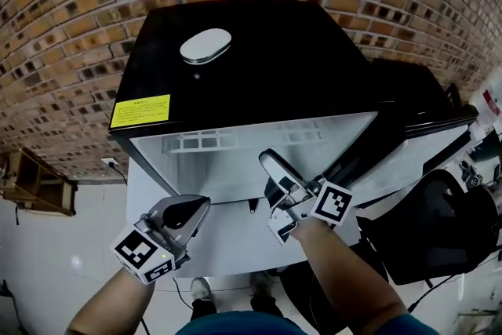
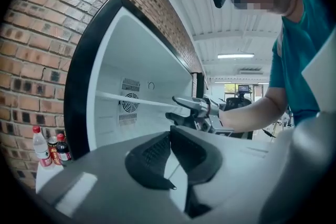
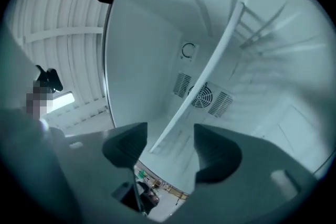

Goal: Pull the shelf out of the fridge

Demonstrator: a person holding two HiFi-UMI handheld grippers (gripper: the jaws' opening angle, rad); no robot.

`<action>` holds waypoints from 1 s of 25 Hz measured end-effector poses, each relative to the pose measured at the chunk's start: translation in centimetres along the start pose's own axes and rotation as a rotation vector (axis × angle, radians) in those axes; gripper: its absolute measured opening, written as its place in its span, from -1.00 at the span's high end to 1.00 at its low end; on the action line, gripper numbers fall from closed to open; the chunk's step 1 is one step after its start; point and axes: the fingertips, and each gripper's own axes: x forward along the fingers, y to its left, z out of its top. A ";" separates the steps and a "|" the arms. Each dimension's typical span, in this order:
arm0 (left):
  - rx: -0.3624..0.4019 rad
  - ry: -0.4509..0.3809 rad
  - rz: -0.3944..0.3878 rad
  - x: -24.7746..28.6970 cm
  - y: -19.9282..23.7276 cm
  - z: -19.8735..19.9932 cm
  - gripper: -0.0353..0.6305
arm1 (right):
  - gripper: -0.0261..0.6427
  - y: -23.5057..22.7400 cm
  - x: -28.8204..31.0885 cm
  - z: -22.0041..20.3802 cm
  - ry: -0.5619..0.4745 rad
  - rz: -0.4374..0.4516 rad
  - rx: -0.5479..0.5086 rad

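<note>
right tool (image 3: 169,132) straddles the shelf (image 3: 211,72) edge, jaws apart.

Fridge (image 1: 274,74) mouth open, shelf (image 3: 210,73) spans cavity

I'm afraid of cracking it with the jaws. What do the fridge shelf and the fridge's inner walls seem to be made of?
The shelf looks like a clear pane, glass or hard plastic, edged with a white strip, probably plastic; the back wall seems to show through it. The inner walls look like smooth white moulded plastic with a soft sheen.
</note>
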 end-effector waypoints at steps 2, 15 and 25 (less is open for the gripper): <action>-0.009 0.004 -0.005 0.1 0.3 -0.7 0.95 | 0.11 -0.4 0.7 0.6 -0.023 -0.007 0.011; -0.009 0.008 -0.002 -0.2 0.5 -1.3 0.95 | 0.47 -3.4 4.1 3.2 -0.107 -0.038 0.175; -0.001 0.005 0.009 -0.3 0.7 -1.0 0.95 | 0.65 -4.0 5.2 3.5 -0.145 -0.048 0.262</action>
